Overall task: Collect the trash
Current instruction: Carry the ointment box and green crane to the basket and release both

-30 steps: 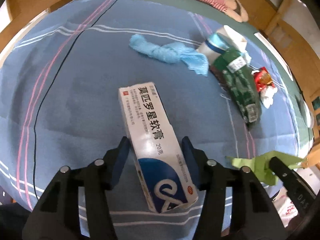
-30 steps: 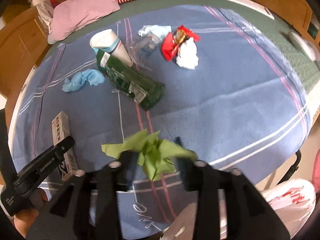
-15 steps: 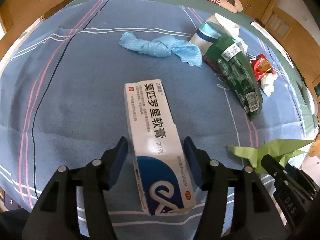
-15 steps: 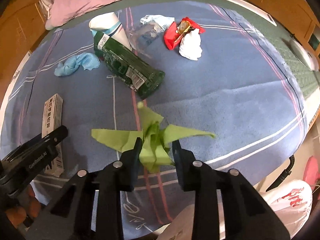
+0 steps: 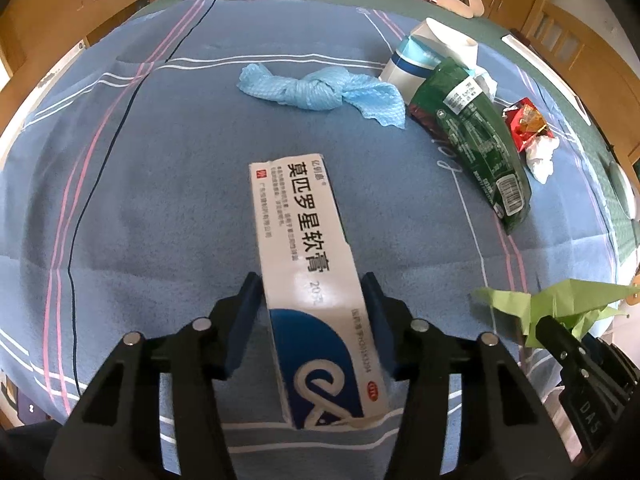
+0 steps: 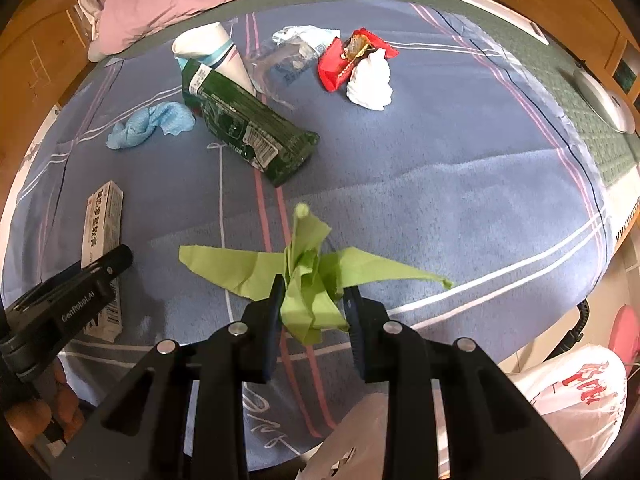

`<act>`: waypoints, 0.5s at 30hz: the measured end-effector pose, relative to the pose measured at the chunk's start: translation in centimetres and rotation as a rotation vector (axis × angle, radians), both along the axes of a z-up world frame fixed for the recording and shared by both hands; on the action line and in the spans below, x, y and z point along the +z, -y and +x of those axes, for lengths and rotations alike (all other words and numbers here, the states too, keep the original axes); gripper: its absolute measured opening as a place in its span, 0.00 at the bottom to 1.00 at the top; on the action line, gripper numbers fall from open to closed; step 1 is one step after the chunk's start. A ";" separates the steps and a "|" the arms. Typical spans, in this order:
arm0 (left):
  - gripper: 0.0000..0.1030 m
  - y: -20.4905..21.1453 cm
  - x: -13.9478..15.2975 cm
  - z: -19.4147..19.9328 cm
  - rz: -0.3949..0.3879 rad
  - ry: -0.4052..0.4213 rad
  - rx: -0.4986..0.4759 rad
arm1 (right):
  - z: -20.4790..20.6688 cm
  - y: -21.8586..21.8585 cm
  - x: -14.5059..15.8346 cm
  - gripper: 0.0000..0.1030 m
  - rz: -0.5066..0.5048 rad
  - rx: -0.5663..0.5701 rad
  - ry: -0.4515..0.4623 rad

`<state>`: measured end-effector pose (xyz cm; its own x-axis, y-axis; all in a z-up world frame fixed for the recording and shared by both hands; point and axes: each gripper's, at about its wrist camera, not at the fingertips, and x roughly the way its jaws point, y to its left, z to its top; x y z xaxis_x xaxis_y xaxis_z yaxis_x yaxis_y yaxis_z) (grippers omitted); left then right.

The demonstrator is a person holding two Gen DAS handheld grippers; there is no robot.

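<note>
A: Where is the white-and-blue carton [image 5: 316,280] sitting against the left tongs [image 5: 314,320]?

B: It is lying lengthwise between them on the bed [image 5: 160,200], its near end inside the gap. The jaws are closing, with both pads meeting the carton's sides.

A: And the right tongs [image 6: 314,308]?

B: They are pinching the crumpled green paper [image 6: 308,276] narrowly, its flaps spreading to both sides. The green packet [image 6: 244,132], blue cloth [image 6: 148,124] and red wrapper [image 6: 344,60] are lying well beyond.
</note>
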<state>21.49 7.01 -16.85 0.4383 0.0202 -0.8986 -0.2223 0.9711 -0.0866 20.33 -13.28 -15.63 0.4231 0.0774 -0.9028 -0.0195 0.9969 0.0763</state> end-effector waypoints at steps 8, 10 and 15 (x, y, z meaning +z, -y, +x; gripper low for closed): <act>0.39 -0.5 0.5 -0.1 -0.014 0.035 0.014 | -0.1 -0.2 0.1 0.29 -0.001 0.001 0.003; 0.39 -0.5 0.9 -0.2 -0.009 0.057 0.019 | -0.1 -0.2 0.1 0.29 -0.001 0.000 0.004; 0.39 -1.0 3.7 -1.4 -0.016 0.227 0.050 | -0.3 -0.2 0.7 0.29 0.009 -0.004 0.027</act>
